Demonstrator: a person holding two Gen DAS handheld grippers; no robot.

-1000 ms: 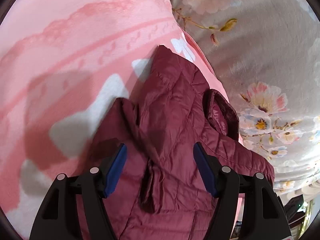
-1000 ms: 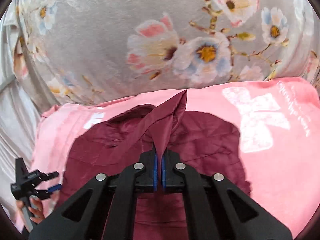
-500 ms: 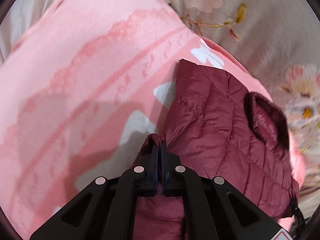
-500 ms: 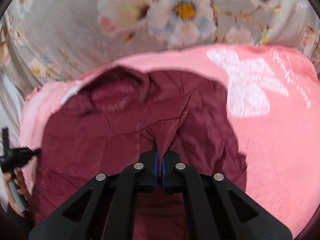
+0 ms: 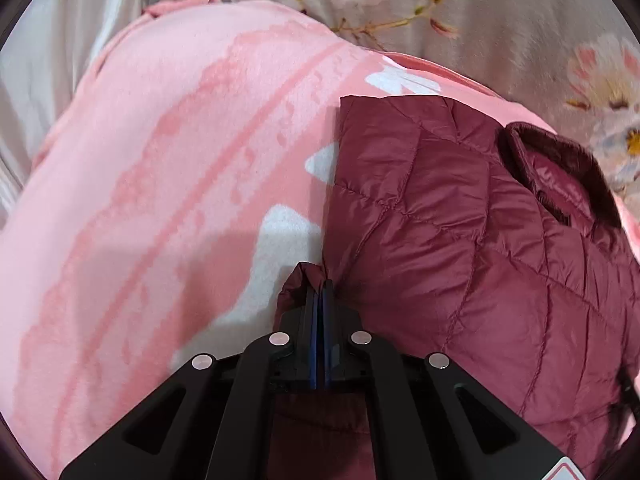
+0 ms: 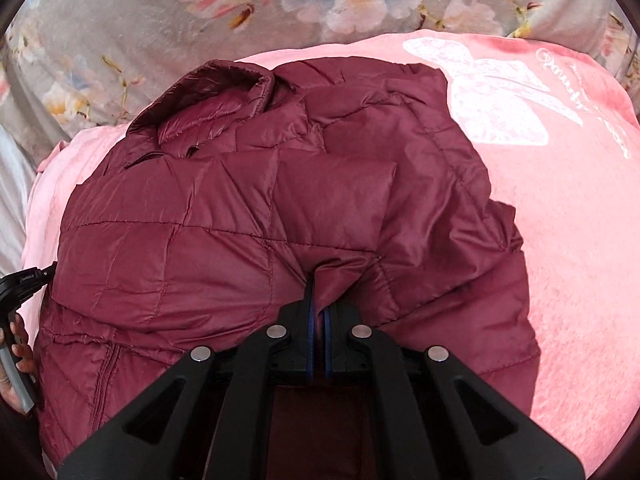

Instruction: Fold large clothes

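Gripping left: we see our left gripper (image 5: 320, 286) angled steeply down, its blue pads pressed together on a small bunched fold at the edge of the maroon puffer jacket (image 5: 460, 240).
Right gripper: our right gripper (image 6: 318, 280) also tilts down, its jaws nearly together and pinching a ridge of jacket fabric that rises between them.
Hand: in the right wrist view, at the far left edge, fingers of the person's hand (image 6: 18, 344) wrap the handle of the other tool.
Jacket: it lies spread on the pink blanket (image 6: 568, 240), collar (image 6: 224, 92) toward the far side, a sleeve folded across its front.
Blanket: pink with white butterfly print.
Beyond: grey floral bedcover (image 6: 160, 12) under the blanket.
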